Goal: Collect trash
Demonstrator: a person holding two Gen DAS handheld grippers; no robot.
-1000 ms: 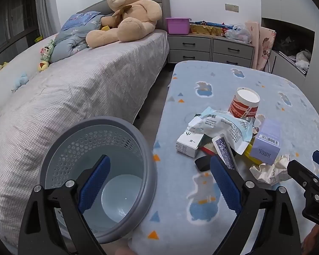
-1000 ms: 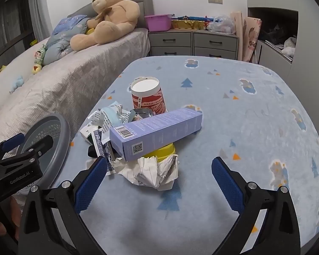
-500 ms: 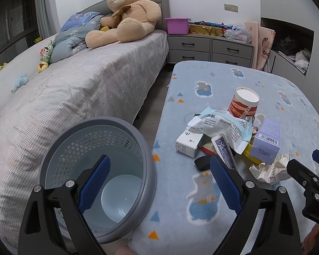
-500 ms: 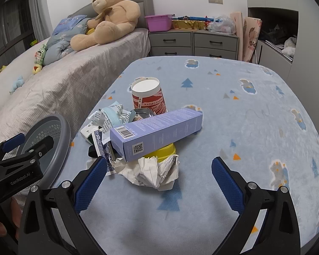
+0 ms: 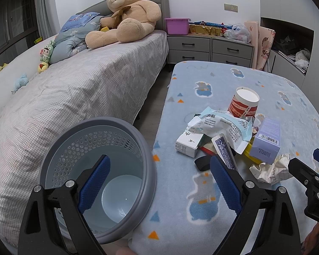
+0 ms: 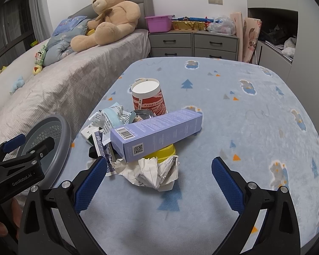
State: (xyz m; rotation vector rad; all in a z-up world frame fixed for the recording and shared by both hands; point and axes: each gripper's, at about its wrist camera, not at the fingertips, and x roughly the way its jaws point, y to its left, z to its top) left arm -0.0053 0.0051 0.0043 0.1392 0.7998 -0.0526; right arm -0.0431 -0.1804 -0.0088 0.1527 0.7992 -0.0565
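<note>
A heap of trash lies on the blue blanket-covered table (image 6: 244, 127): a lilac carton (image 6: 157, 132) (image 5: 267, 140) resting on a yellow lid (image 6: 161, 151), crumpled paper (image 6: 153, 173) (image 5: 270, 171), a red-and-white cup (image 6: 147, 97) (image 5: 243, 104), a crinkled wrapper (image 5: 221, 125), a small white box (image 5: 188, 142) and a blue-patterned card pack (image 5: 224, 152). A grey perforated bin (image 5: 97, 176) (image 6: 47, 140) stands at the table's left edge. My left gripper (image 5: 159, 165) hangs open over the bin's rim. My right gripper (image 6: 159, 167) is open, just short of the crumpled paper.
A bed (image 5: 74, 89) with a big teddy bear (image 5: 125, 10) runs along the left. Grey drawers (image 5: 208, 46) with a pink tub (image 5: 177, 25) stand at the back. Bare blanket stretches right of the heap. A hand (image 6: 2, 227) holds the left gripper's handle.
</note>
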